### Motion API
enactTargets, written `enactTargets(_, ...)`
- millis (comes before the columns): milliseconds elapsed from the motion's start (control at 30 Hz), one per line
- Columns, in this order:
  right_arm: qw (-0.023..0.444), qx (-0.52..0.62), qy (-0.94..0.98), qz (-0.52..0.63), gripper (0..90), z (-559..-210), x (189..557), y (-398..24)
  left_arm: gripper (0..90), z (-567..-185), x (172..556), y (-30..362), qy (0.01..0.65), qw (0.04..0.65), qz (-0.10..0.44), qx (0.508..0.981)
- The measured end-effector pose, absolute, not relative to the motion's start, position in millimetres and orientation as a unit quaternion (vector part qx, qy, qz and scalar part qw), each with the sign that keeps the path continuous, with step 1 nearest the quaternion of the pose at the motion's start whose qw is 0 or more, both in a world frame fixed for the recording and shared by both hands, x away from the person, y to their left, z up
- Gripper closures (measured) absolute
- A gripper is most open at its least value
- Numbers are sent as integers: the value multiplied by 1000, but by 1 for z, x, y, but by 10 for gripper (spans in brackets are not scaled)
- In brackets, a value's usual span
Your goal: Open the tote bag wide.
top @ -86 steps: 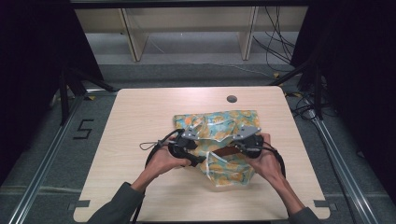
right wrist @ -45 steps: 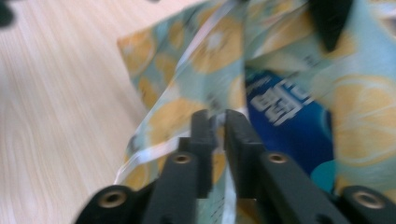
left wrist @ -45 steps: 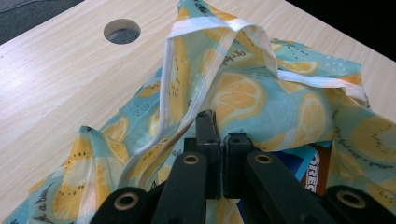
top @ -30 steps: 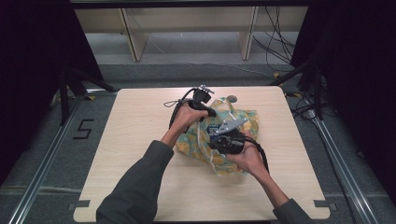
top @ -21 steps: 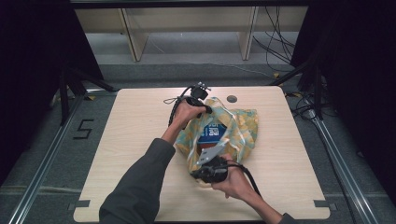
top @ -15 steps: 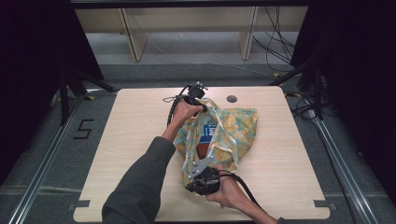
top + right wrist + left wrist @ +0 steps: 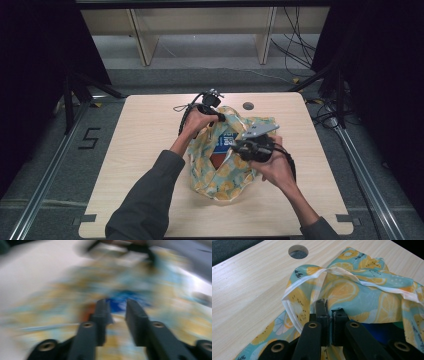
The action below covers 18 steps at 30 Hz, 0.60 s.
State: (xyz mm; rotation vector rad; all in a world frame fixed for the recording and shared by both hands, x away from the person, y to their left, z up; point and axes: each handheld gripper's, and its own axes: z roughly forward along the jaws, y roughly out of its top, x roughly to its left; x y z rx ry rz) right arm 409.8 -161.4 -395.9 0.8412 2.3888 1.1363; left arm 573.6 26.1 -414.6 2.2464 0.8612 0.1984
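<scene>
The lemon-print bag (image 7: 222, 167) lies on the table (image 7: 145, 150), right of centre, its mouth pulled open toward the far edge; a blue packet (image 7: 227, 141) and a red-brown item (image 7: 218, 161) show inside the opening.

Left gripper (image 7: 214, 107): positioned at the far rim of the bag; in the left gripper view (image 7: 328, 312) the jaws are pressed together on the fabric just below the white hem (image 7: 342, 273), with the cloth bunched and lifted between them; the grip is closed on the bag.

Right gripper (image 7: 235, 146): held over the open mouth of the bag, near side, pointing at the contents; the right gripper view (image 7: 117, 308) is motion-blurred, but a clear gap stands between the jaws and nothing lies in it; the jaws have just been opening; blue and orange colour is visible beyond them.

Surroundings: a round cable hole (image 7: 248, 106) in the table sits just beyond the bag, close to the left gripper; it also appears in the left gripper view (image 7: 298, 251); a wooden shelf frame (image 7: 200, 27) stands on the floor behind the table; loose cables (image 7: 300, 45) run at far right; a floor mark reading "5" (image 7: 89, 138) lies left of the table; the raised bag rim stands between the two grippers.
</scene>
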Motion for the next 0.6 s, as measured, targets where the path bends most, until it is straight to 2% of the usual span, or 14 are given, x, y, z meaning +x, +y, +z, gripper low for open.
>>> enactTargets(33, 197, 323, 842, 385, 656, -397, 419, -171, 862, -414, 573, 26, 333, 357, 75, 870)
enactTargets(100, 180, 355, 837, 375, 633, -402, 428, -181, 862, -413, 572, 25, 329, 360, 71, 870)
enactTargets(200, 182, 377, 833, 363, 546, -409, 437, -187, 860, -412, 572, 24, 325, 358, 69, 873)
enactTargets(467, 209, 406, 811, 367, 485, -412, 447, -163, 857, -411, 567, 22, 318, 368, 65, 872)
enactTargets(533, 218, 397, 814, 363, 486, -409, 449, -157, 856, -409, 565, 21, 313, 365, 67, 874)
enactTargets(567, 224, 386, 816, 368, 522, -411, 452, -153, 856, -408, 565, 21, 309, 365, 65, 876)
enactTargets(600, 204, 386, 823, 364, 578, -412, 451, -147, 856, -408, 565, 20, 311, 366, 67, 875)
